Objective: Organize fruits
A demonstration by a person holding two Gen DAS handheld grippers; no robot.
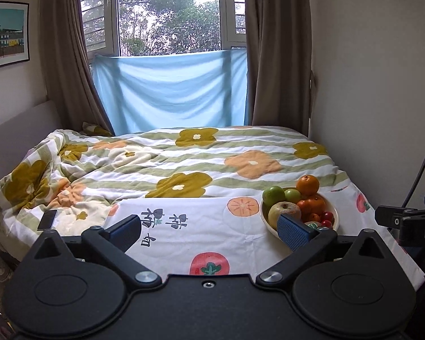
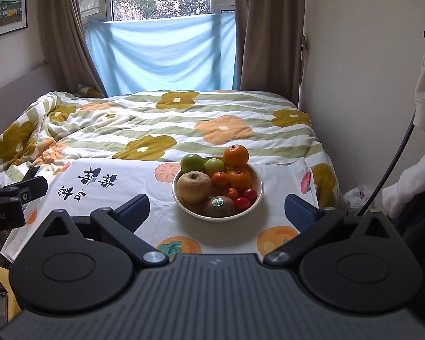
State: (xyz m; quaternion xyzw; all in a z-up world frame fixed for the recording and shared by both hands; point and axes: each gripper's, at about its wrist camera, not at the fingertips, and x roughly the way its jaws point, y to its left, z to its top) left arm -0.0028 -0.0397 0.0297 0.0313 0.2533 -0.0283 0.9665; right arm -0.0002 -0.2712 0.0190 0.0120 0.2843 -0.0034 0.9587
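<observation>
1. A white bowl [image 2: 256, 195] is sitting on a fruit-printed cloth [image 2: 144, 218] laid over the foot of the bed, ahead of both cameras.
2. The bowl is holding a heap of fruit: a large yellowish pear [image 2: 194, 186] at the left, two green apples [image 2: 192, 163] behind it, a big orange [image 2: 235, 155] perched on top at the back, smaller oranges [image 2: 238, 180] in the middle, a kiwi [image 2: 218, 205] with a sticker at the front, and small red fruits [image 2: 242, 202] to its right.
3. The right tongs [image 2: 216, 208] are hanging wide apart, empty, with the bowl lying between and just beyond the blue pads.
4. The left tongs [image 1: 209, 231] are also standing wide and empty, off to the left of the bowl; their right pad is overlapping the bowl's near edge in the left wrist view.
5. A dark phone [image 1: 47, 219] is lying on the flowered quilt [image 1: 184, 153] at the left.
</observation>
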